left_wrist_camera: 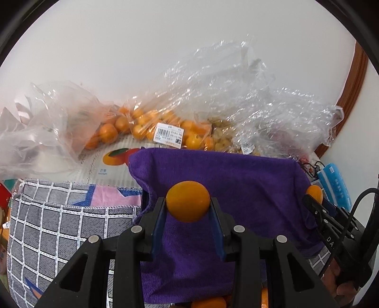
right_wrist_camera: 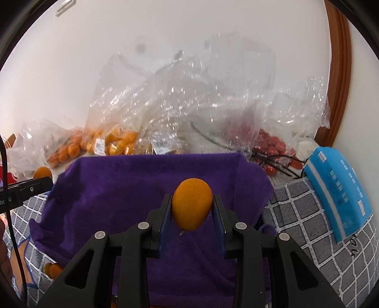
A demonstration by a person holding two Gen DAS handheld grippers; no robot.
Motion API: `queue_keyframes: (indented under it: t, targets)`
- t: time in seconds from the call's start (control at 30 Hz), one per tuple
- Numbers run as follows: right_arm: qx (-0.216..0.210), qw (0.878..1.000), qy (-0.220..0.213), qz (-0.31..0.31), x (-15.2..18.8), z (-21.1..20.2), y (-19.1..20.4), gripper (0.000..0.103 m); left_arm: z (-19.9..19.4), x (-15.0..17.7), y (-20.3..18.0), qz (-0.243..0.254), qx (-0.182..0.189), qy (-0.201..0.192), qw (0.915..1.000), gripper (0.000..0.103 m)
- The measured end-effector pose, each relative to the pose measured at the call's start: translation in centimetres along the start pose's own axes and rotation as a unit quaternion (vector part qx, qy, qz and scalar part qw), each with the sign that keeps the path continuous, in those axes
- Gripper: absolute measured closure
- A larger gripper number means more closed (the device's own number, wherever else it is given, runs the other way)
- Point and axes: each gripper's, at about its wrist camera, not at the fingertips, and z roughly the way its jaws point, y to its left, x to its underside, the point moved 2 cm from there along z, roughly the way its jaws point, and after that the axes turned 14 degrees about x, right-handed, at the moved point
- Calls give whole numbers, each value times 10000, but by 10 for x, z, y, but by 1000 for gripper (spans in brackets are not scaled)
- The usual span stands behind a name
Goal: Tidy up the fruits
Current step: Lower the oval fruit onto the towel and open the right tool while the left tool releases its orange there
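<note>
A plain white wall (left_wrist_camera: 142,47) fills the upper half of both views, well ahead of the tool, evenly lit with soft, diffuse light and no hard shadows. To the right of the tool a curved band of brown wooden trim (right_wrist_camera: 337,71) runs up the wall, bent by the lens; it looks like a door or window frame, though which cannot be told. Beyond that trim another pale wall surface (left_wrist_camera: 355,132) continues at the far right. A small white fixture (right_wrist_camera: 65,7) sits high on the wall, up and to the left, too blurred to identify
</note>
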Motion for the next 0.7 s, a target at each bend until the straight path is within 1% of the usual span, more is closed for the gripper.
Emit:
queue_keyframes:
  t: [0.27,0.7]
  targets:
    - [20,9996,259,-84,11,20,2,70,24,3,4,-26,7,218,9998,69]
    - [0,9982,568,-179,20,38,7,70,47,13,10,-41,31,514,9987,69]
